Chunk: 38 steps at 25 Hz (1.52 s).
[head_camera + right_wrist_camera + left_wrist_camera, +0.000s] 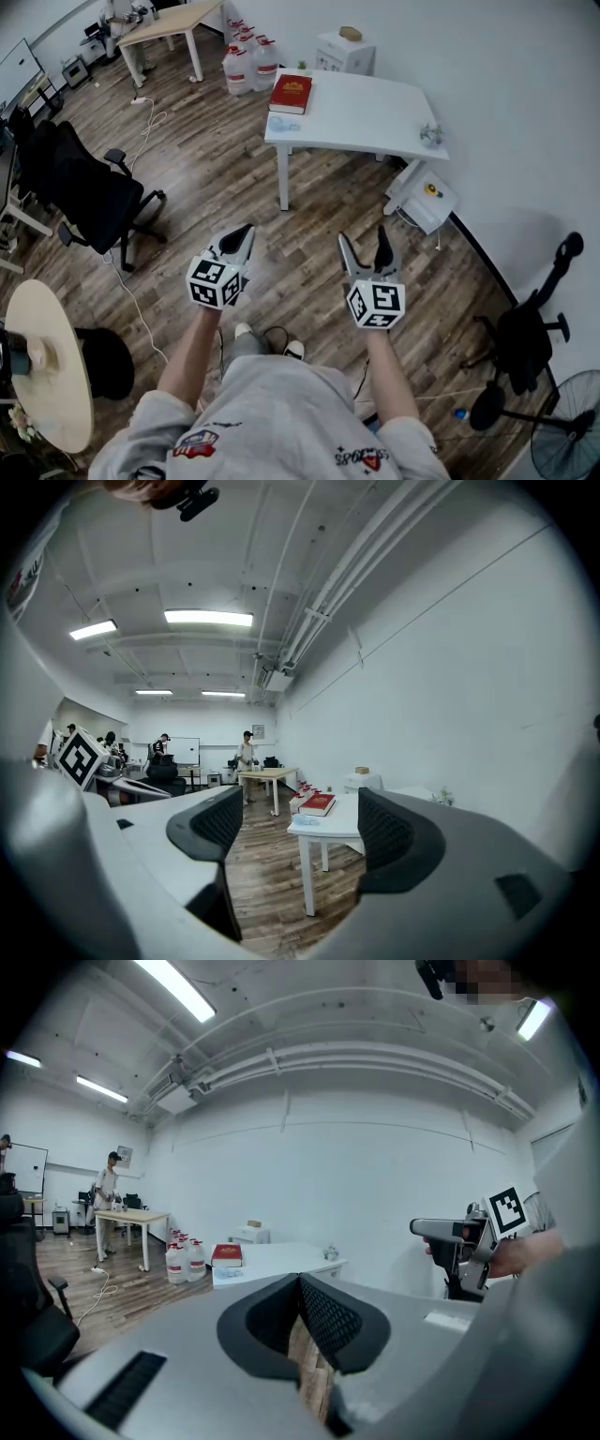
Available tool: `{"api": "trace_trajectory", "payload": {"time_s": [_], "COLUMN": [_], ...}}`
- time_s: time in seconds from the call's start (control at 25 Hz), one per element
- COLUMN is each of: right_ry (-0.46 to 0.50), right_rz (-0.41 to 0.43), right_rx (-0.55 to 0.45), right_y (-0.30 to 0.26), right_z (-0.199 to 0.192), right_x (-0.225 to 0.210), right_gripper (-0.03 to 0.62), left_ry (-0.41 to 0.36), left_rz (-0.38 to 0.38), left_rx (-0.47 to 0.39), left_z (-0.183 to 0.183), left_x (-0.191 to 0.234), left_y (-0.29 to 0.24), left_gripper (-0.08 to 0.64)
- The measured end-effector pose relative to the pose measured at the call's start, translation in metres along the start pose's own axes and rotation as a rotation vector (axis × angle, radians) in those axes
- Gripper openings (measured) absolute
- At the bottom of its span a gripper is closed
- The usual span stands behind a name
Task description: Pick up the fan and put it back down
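Bare wooden floor [281, 234] lies open straight ahead of you, right up to the white table [375, 117], whose legs and top close off the far side. On your left a black office chair [89, 197] and a floor cable [139, 314] crowd the way, the round table [47, 375] just beside you; on your right another black chair [530, 333] and the fan [567, 441] stand near the wall [525, 141].
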State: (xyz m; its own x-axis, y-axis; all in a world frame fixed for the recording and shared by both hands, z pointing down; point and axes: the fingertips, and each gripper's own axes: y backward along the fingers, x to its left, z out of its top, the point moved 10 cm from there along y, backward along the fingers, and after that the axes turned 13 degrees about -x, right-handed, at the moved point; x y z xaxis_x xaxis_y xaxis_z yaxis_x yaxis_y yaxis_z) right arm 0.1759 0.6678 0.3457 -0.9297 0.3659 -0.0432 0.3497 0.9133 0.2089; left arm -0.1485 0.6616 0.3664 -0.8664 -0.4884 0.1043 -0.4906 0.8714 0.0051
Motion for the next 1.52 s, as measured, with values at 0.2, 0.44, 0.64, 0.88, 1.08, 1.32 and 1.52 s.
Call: {"api": "trace_trajectory", "payload": {"time_s": [0.2, 0.44, 0.64, 0.88, 1.08, 1.32, 1.52], "right_ry": [0.0, -0.007, -0.012, 0.011, 0.013, 0.005, 0.0], "right_rz": [0.022, 0.046, 0.024, -0.007, -0.039, -0.053, -0.05], "right_rx": [0.01, 0.04, 0.058, 0.084, 0.072, 0.053, 0.079], "right_y": [0.002, -0.019, -0.064, -0.163, -0.26, -0.366, -0.425], "right_z": [-0.004, -0.019, -0.039, -0.059, -0.066, -0.081, -0.097], "right_x": [0.0, 0.003, -0.002, -0.033, -0.053, -0.051, -0.051], "right_gripper": [0.377, 0.377, 0.374, 0.365, 0.36, 0.362, 0.36], "left_ry": [0.011, 0.023, 0.044, 0.07, 0.038, 0.013, 0.03], "left_rz": [0.006, 0.009, -0.004, -0.044, -0.097, -0.113, -0.113], "left_rx": [-0.004, 0.023, 0.023, 0.031, 0.045, 0.039, 0.058], "left_z": [-0.005, -0.014, -0.023, -0.025, -0.009, 0.011, 0.013], "left_x": [-0.006, 0.008, 0.048, 0.11, 0.168, 0.251, 0.298], "left_y": [0.005, -0.011, -0.054, -0.16, -0.245, -0.316, -0.353], "left_gripper": [0.003, 0.003, 0.004, 0.005, 0.004, 0.004, 0.004]}}
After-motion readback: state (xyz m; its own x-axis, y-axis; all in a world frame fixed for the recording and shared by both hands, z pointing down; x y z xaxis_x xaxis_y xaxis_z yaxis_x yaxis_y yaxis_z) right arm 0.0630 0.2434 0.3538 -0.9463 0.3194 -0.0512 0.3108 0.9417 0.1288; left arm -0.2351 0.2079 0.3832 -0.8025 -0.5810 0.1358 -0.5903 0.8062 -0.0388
